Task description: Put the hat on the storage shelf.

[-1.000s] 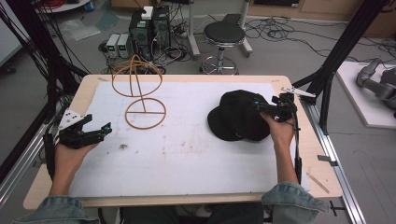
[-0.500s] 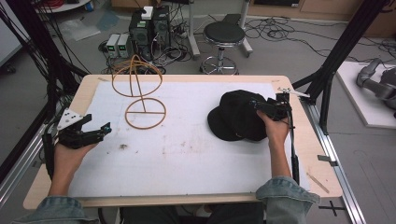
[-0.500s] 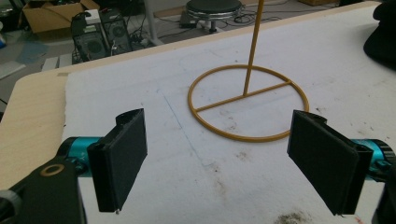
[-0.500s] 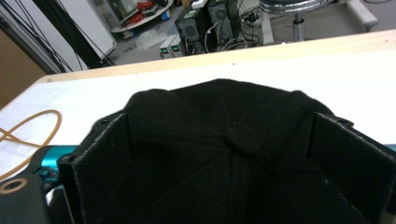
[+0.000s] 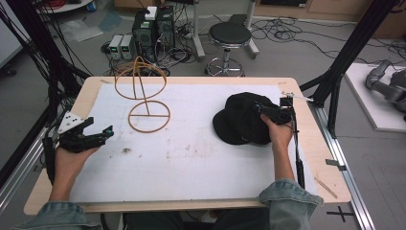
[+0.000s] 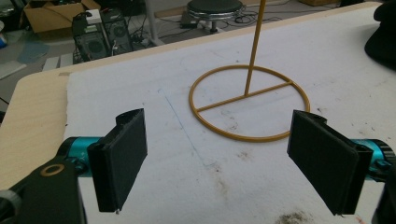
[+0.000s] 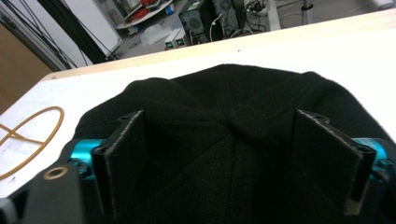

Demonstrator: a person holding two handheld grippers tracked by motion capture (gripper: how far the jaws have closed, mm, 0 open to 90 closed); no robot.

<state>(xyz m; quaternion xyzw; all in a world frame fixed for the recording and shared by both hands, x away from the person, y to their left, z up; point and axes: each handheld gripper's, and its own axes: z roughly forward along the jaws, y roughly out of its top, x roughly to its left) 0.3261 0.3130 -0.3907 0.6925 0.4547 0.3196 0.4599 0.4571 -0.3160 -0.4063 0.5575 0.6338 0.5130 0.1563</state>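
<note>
You are working on a soft black hat (image 5: 242,120), and it is likely going to behave like any knitted or felted cloth: light, limp, ready to fold and sag wherever it is not supported, with no stiff edge to lever against. It is lying on the white mat (image 5: 191,163) toward the right side of the table (image 5: 306,143), well apart from the yellow wire stand (image 5: 146,98) at the left rear. Your right gripper (image 5: 261,109) is hovering over the hat's right part with its jaws spread wide; in the right gripper view the fabric is running between and beneath the two black pads (image 7: 123,154), and nothing is pinched yet. I would judge the best hold to be a bunched fold near the crown or the rim, taken deep between the pads, since a shallow pinch on loose cloth is apt to slip free. The hat is looking matte, dark and rumpled, with seams or creases meeting near its middle in the right gripper view. Your left gripper (image 5: 103,134) is resting over the mat's left edge, jaws likewise apart and holding nothing, and it is facing the stand's ring base (image 6: 250,102) in the left gripper view.
</note>
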